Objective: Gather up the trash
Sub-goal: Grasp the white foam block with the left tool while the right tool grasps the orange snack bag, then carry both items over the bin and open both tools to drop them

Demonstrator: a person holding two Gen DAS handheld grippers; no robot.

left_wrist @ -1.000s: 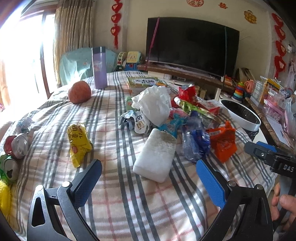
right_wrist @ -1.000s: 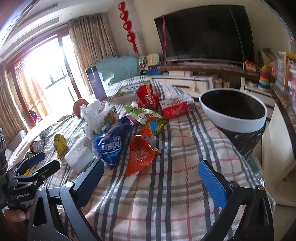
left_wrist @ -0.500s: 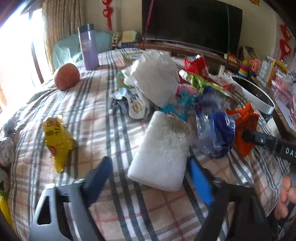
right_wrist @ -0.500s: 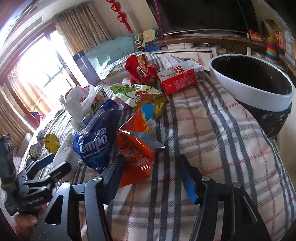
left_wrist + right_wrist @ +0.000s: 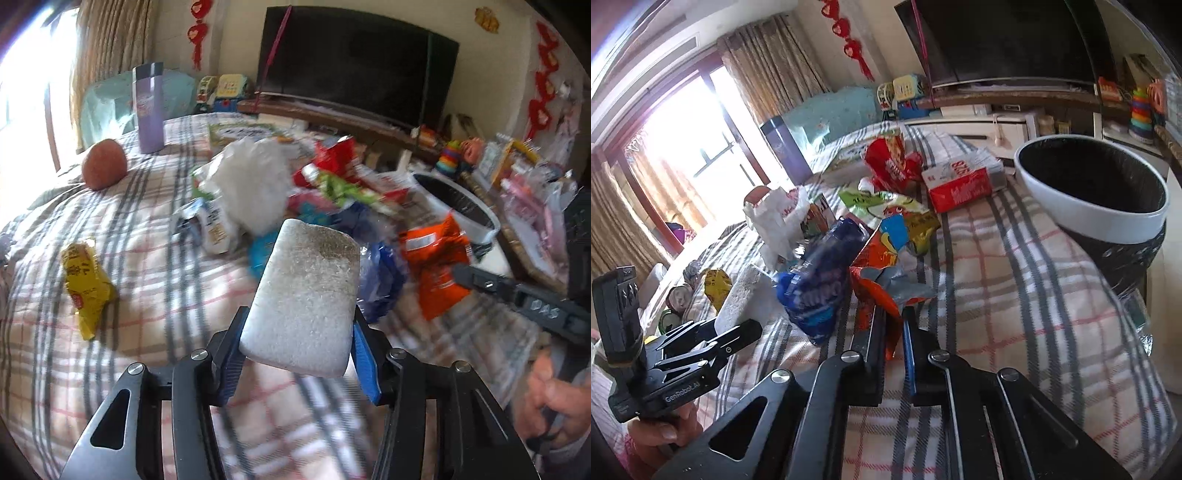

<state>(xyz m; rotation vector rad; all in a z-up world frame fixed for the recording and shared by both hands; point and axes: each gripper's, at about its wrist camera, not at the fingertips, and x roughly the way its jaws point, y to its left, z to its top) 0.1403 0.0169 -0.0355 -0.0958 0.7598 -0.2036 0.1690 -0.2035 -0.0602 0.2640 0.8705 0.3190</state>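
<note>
Two tongs: both gripping trash over the checked bed (image 5: 140, 229)
Left tongs (image 5: 297, 352): jaws closing, pinching the white foam block (image 5: 306, 291) by its near end, its far end tilted up
Right tongs (image 5: 892, 334): pressed together on the orange snack bag (image 5: 882, 280)
Bin (image 5: 1108, 218): open, white-rimmed, at the bed's right edge
Other trash: blue bag (image 5: 820, 284), yellow wrapper (image 5: 86, 280), lying on the bed
</note>
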